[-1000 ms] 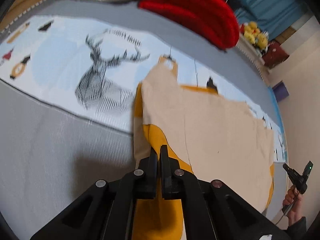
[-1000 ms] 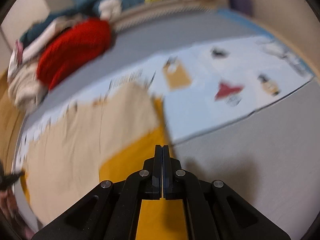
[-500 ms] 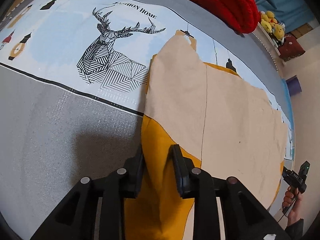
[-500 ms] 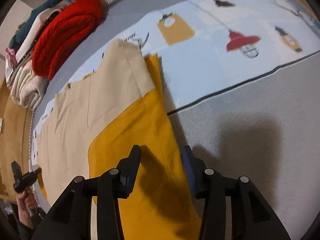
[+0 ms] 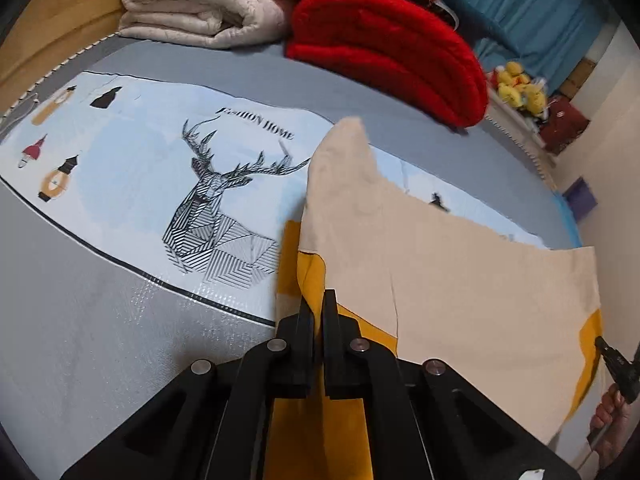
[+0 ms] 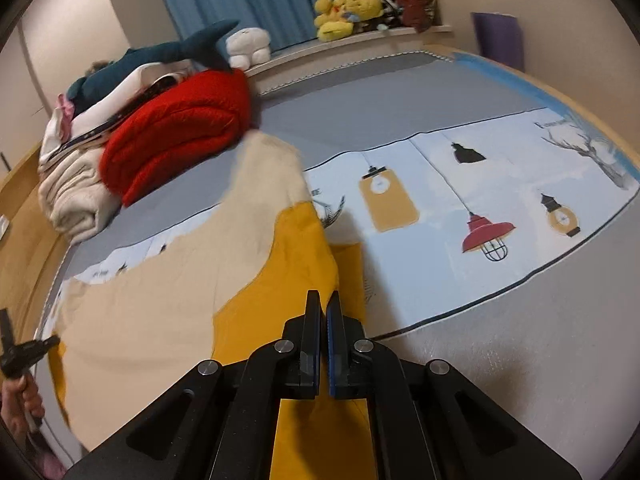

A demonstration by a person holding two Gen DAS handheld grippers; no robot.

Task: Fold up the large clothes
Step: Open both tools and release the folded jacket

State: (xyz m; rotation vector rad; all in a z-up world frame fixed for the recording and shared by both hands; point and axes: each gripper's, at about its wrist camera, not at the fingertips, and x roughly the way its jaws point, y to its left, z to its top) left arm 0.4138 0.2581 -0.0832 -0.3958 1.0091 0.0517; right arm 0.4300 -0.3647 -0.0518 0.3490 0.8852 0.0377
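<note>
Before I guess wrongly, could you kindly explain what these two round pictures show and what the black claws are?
There is no robot here: a person holds a black two-finger gripper in each hand, each carrying a fisheye camera looking along its fingers. One picture is from the left gripper, the other from the right gripper. Both are shut on the mustard-yellow and beige garment, lifting one edge of it. It lies on a pale blue printed mat with a deer drawing spread over a grey bed surface. Behind sit a folded red knit blanket and a folded cream blanket.
</note>
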